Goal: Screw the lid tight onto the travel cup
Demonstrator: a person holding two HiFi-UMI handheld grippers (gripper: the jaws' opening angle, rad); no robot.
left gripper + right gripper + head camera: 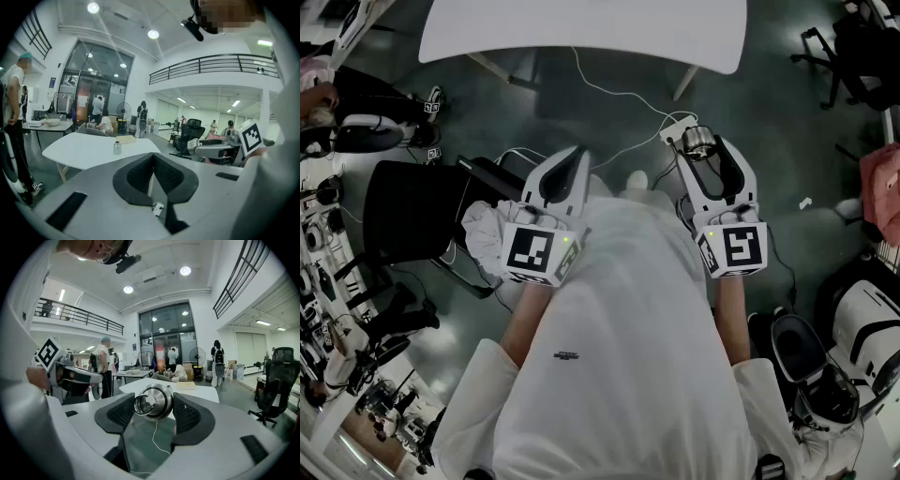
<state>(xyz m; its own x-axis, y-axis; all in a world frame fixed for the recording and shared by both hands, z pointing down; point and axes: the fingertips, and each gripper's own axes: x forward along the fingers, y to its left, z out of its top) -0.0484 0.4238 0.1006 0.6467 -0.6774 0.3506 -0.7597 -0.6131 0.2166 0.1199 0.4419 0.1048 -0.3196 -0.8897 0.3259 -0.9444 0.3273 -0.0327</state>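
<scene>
Carrying the lid (151,402) toward the cup looks to be the step in hand; no screwing has begun. The right gripper (154,406) has its jaws spread wide around the shiny metal lid, the pads pressing its sides, with the ring-topped face turned back toward the camera. The left gripper (153,164) has its jaws fully together with nothing between them.

The cup (117,147) stands upright on the white table (84,150), well ahead of both grippers and a little left of the left gripper's line, beside a flat tan block (125,139). Neither gripper is near it yet.

Next, I judge, the person must close in on the table. The left gripper must part its jaws and steady the cup body. The right must turn the lid's open side down, seat it level on the rim, then twist.
</scene>
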